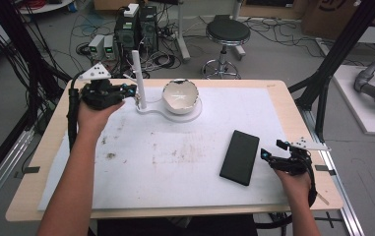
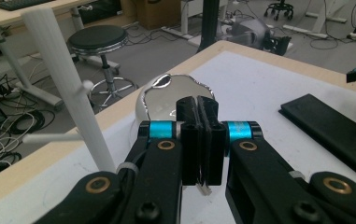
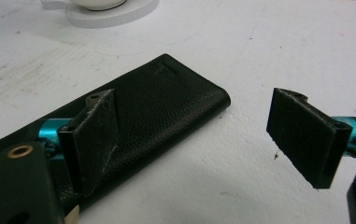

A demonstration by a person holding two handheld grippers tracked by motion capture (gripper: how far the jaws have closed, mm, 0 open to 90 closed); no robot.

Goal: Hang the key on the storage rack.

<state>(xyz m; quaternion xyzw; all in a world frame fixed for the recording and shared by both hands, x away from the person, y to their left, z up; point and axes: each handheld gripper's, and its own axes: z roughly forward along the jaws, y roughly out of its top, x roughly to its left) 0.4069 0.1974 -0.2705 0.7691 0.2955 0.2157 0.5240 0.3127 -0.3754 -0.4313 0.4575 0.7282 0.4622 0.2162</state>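
On the white mat (image 1: 175,162), left gripper (image 2: 198,116) is closed on nothing beside the stand (image 1: 137,78); right gripper (image 3: 194,135) gapes beside the black case (image 3: 166,100), not yet grasped.

The white bowl (image 1: 180,96) sits on a white stand (image 1: 187,114) at the far middle of the table (image 1: 283,98). Just left of the bowl rises a white post (image 1: 138,81), and the left tool (image 1: 126,90) hangs beside that post. Well to the bowl's near right lies a black case (image 1: 239,157), with the right tool (image 1: 272,153) just beyond it.
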